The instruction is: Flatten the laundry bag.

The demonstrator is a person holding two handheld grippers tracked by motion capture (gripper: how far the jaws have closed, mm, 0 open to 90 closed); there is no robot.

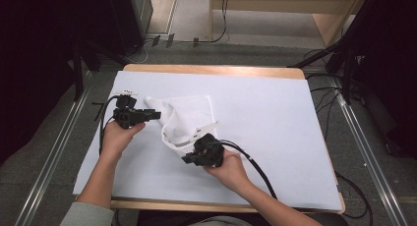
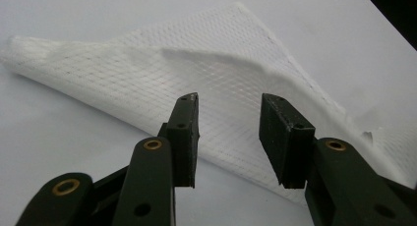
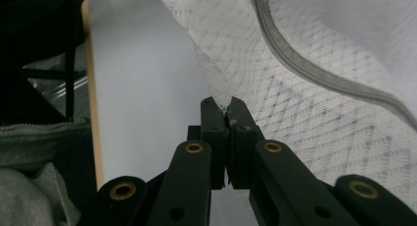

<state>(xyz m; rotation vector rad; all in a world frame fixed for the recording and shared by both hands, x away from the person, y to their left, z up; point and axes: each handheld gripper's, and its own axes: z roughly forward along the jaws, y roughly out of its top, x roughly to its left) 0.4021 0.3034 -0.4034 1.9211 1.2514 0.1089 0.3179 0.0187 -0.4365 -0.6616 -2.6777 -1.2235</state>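
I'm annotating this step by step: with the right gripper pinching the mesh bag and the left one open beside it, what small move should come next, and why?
Probably ease the left gripper forward and shut it on the mesh bag. Its jaws stand open with the raised mesh edge just ahead of them, while the right gripper is shut on a fold, anchoring the other side.

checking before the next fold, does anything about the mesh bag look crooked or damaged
No damage shows. The white mesh bag lies askew, its near edge lifted in a pinch by the right gripper and its top humped, not flat. The left gripper is open at its other end.
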